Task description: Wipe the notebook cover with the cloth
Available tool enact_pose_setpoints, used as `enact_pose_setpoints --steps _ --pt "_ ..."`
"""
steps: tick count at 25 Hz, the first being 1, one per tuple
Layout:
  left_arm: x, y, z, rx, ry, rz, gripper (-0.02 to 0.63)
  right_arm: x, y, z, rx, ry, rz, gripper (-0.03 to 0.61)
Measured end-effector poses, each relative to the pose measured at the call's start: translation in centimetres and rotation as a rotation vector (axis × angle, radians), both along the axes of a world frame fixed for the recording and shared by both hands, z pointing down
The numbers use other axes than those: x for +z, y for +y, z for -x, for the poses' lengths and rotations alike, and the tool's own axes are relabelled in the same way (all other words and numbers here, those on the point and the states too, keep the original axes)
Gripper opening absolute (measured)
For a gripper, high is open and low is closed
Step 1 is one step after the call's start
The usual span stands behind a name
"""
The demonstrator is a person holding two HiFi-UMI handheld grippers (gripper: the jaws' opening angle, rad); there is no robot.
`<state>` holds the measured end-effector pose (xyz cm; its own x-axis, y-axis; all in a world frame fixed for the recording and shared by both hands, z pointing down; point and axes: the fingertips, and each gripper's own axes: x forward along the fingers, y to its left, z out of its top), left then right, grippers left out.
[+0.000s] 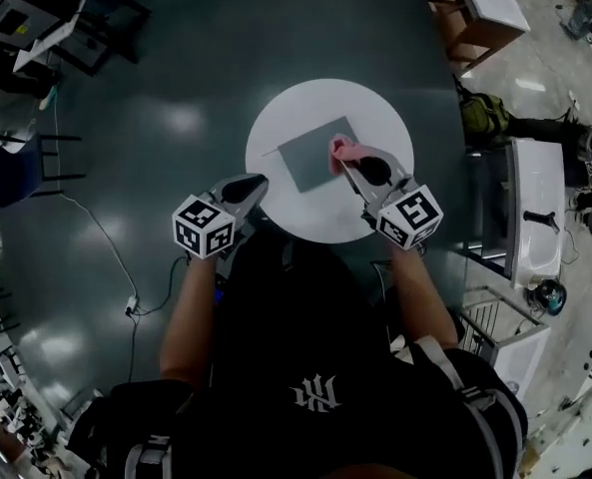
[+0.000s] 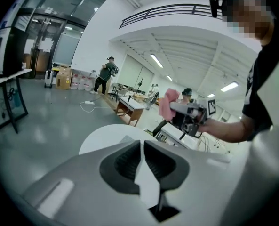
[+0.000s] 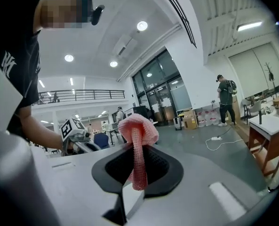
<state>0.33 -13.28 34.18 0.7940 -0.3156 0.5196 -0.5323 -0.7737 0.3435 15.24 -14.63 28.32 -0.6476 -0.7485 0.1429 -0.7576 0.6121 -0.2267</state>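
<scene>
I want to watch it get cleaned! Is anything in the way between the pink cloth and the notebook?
Nothing I can see. The right claw holds the cloth right at the notebook's right edge, and the rest of the grey cover on the white table is bare.

A round white table (image 1: 276, 133) lies beneath the right gripper's fingers (image 1: 375, 173) and just ahead of the left gripper's fingers (image 1: 244, 188). Well to the left of those stands a blue chair (image 1: 4, 173). A power strip (image 1: 131, 307) lies behind them on the grey floor (image 1: 206, 68). Right of the right fingers are a green bag (image 1: 483, 114) and white desks (image 1: 537, 218).
</scene>
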Motion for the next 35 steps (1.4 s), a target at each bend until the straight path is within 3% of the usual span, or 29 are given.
enact_pose_setpoints --steps 6,10,18,27,35 --pt "7.8 -0.1 1.1 -0.012 -0.051 0.105 0.048 5.6 -4.0 3.9 -0.046 0.080 0.052 0.038" --pt "13.2 -0.7 -0.9 0.009 -0.088 0.112 0.060 10.3 -5.9 4.4 -0.082 0.137 0.073 0.038" --pt "22.1 0.5 -1.2 0.049 -0.219 0.157 0.086 19.2 -7.8 7.4 -0.146 0.272 0.155 0.038" --pt "25.3 0.8 -2.8 0.072 -0.234 0.174 0.106 26.5 -9.5 10.5 -0.206 0.386 0.185 0.038" --pt "27.6 1.4 -3.7 0.077 -0.317 0.141 0.112 29.6 -9.8 12.4 -0.231 0.420 0.178 0.038"
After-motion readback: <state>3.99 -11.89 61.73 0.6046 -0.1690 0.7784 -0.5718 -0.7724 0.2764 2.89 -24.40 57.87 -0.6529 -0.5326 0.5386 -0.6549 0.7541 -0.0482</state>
